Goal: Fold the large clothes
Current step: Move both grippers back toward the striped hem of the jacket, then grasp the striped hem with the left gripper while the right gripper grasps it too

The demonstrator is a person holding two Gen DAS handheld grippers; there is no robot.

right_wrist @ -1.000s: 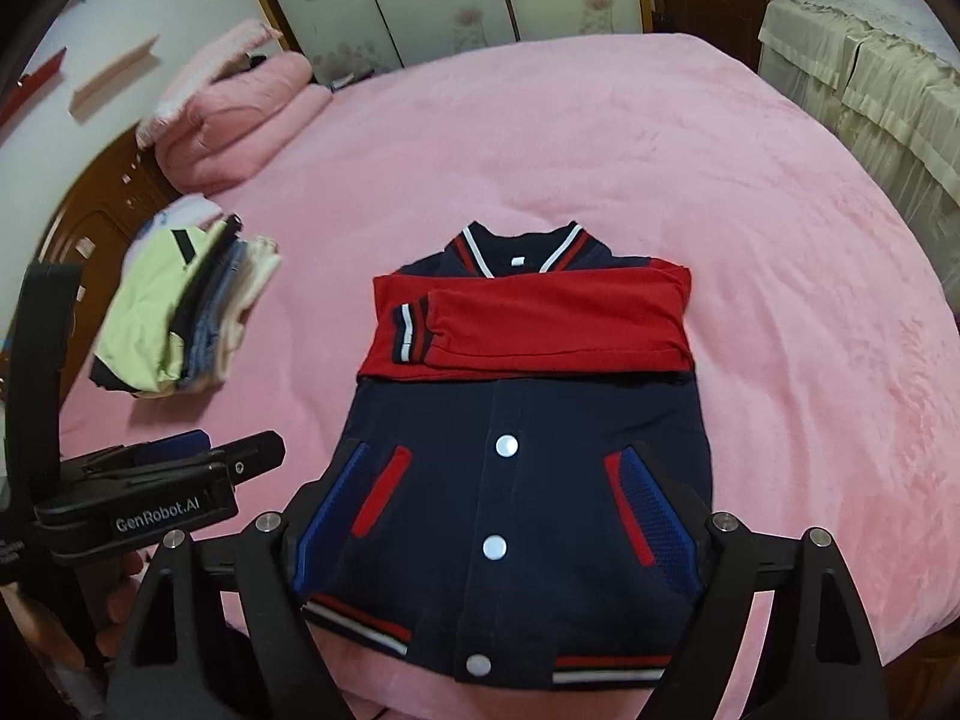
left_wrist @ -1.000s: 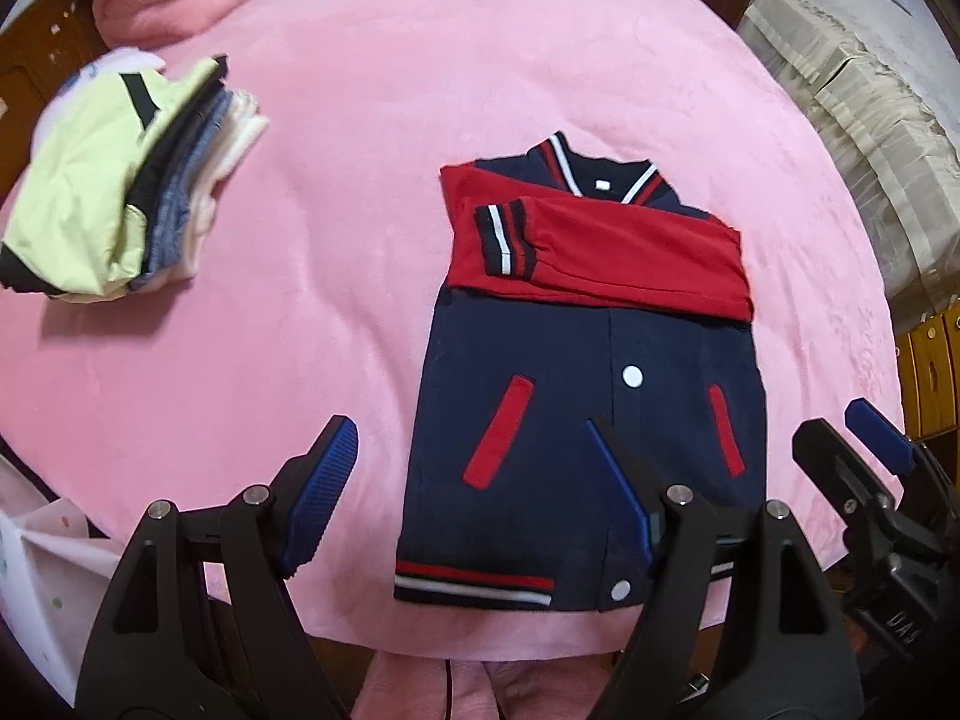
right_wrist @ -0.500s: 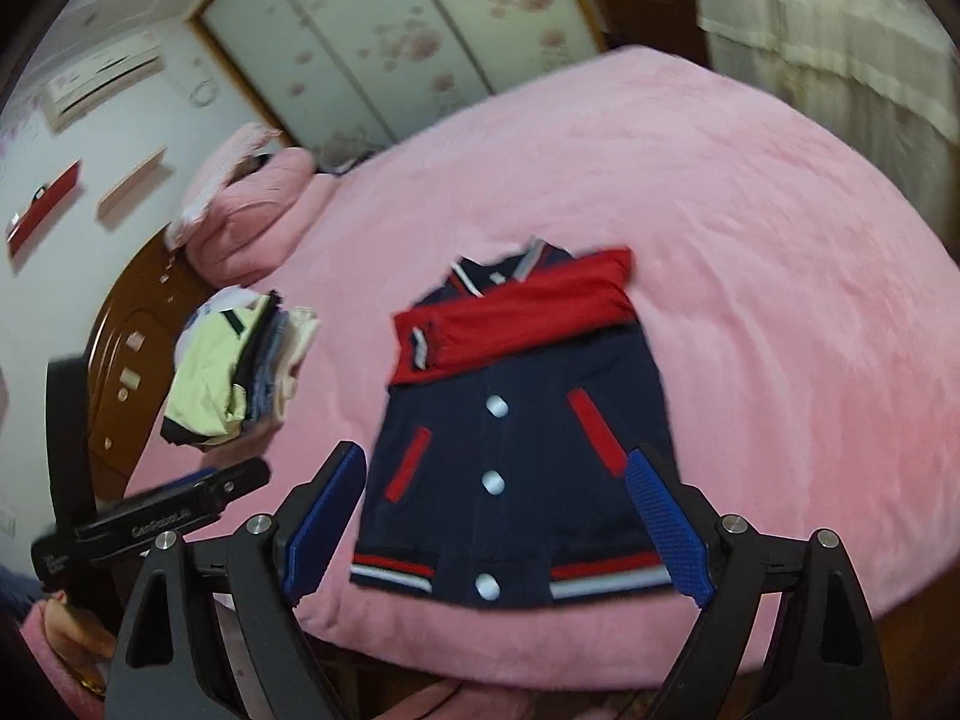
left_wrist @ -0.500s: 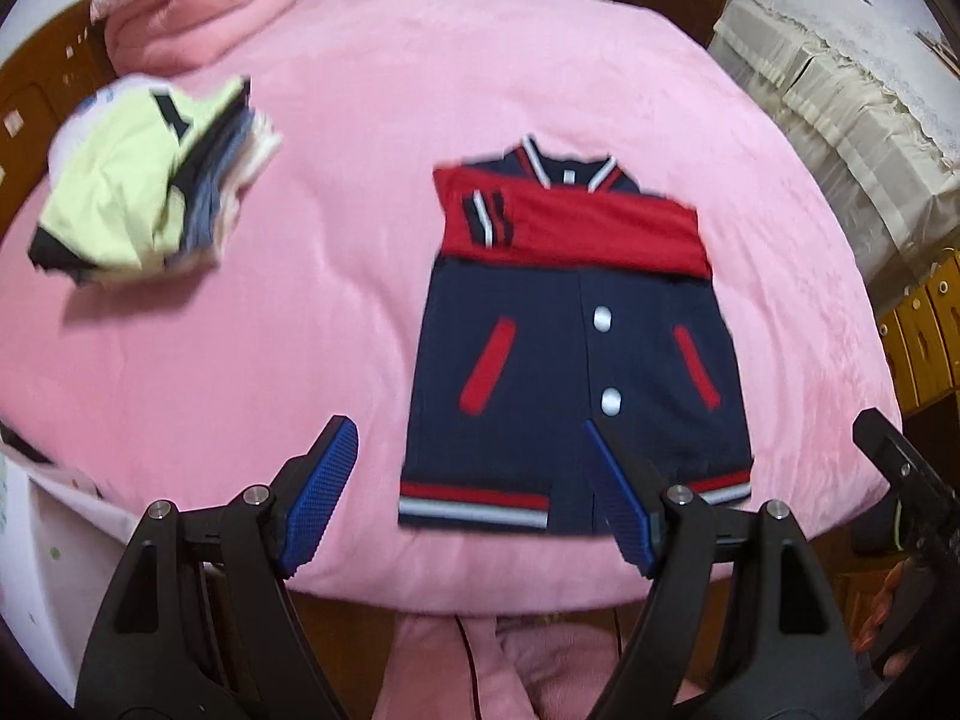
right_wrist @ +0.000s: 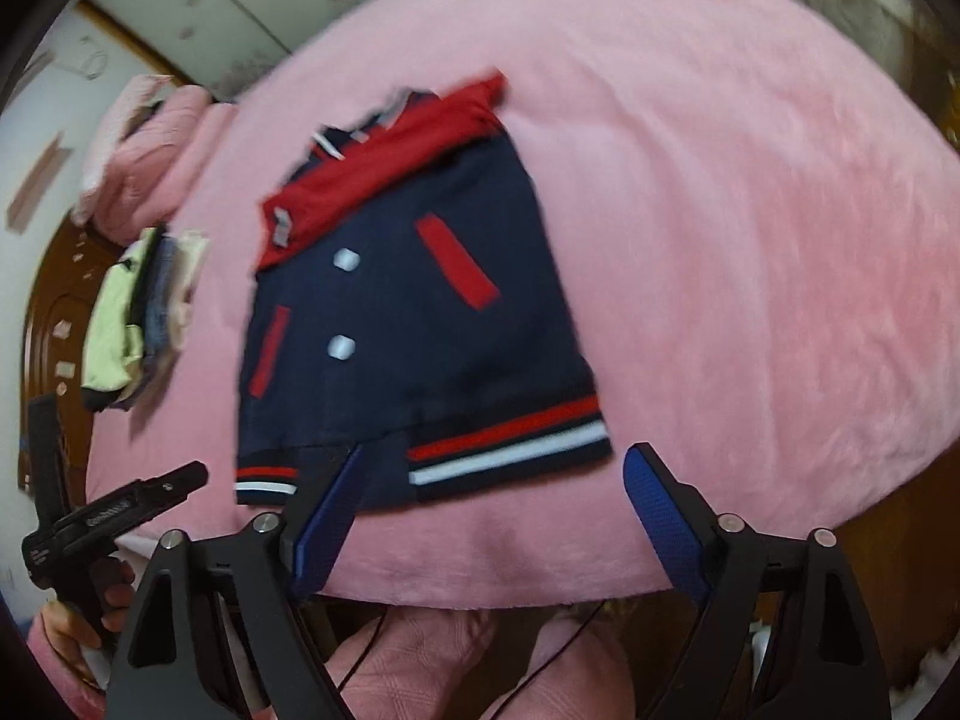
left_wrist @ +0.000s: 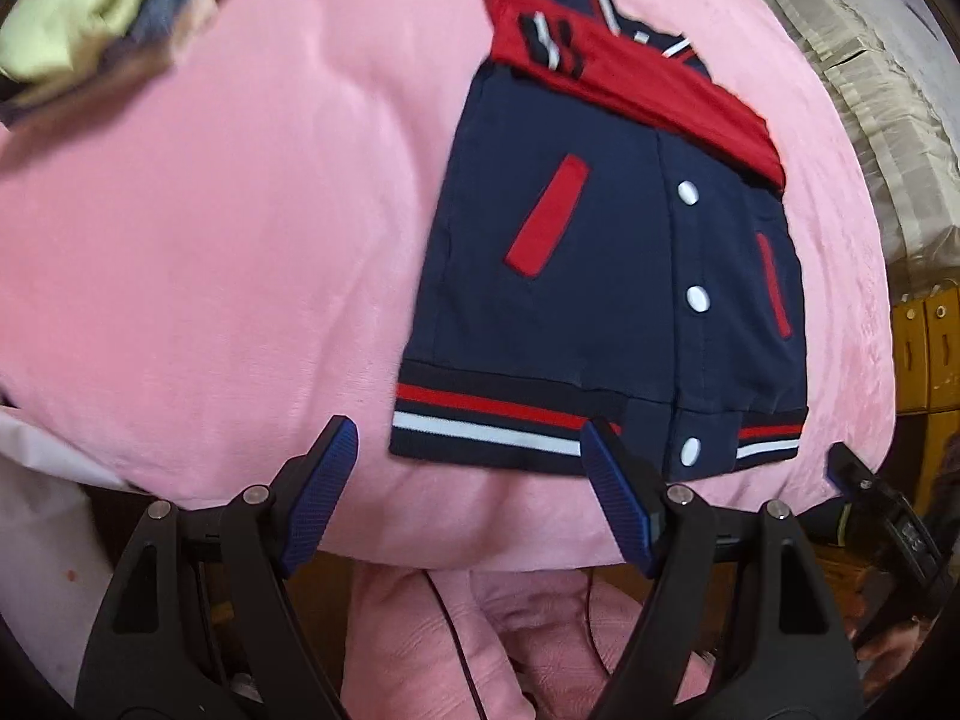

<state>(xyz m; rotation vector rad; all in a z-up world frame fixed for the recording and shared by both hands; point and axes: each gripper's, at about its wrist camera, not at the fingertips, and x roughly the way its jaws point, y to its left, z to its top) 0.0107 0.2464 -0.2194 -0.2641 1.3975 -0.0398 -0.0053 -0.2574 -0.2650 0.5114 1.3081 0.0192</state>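
A navy varsity jacket with red sleeves folded across its chest lies flat on the pink bed; it also shows in the right wrist view. Its striped hem lies near the bed's front edge. My left gripper is open and empty, just in front of the hem's left part. My right gripper is open and empty, just in front of the hem's right part. Neither touches the jacket.
A stack of folded clothes lies at the far left of the pink blanket, and also shows in the right wrist view. Pink pillows lie at the headboard. A beige curtain hangs on the right.
Both grippers pulled back and dropped low toward the bed's front edge, then tilted apart. The jacket has not moved. Both grippers stayed open.
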